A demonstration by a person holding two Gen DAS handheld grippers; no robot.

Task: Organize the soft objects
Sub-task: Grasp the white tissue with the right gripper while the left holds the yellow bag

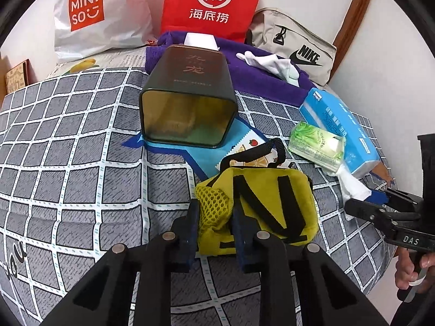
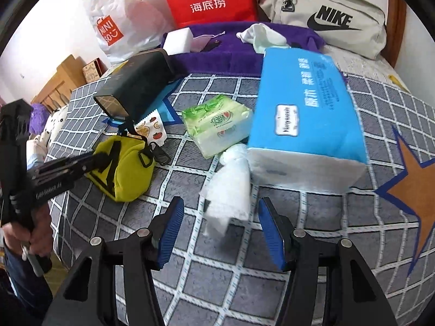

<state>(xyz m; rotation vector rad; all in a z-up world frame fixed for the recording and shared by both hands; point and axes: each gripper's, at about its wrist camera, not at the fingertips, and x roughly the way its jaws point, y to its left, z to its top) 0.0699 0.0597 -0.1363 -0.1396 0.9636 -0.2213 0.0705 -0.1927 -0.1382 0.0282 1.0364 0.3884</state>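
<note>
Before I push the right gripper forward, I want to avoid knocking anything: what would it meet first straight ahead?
Most likely the loose white tissue sticking out of the blue tissue pack. It lies between the open fingers of the right gripper, though depth is hard to judge.

The dark tin (image 1: 187, 103) hides part of the white block (image 1: 199, 39) behind it. The red bag (image 1: 213, 2) is cut off by the top edge. Small print on the blue tissue pack (image 2: 307, 108) is blurred. The left gripper (image 1: 214, 233) covers the yellow pouch's (image 1: 269, 198) near corner.
</note>
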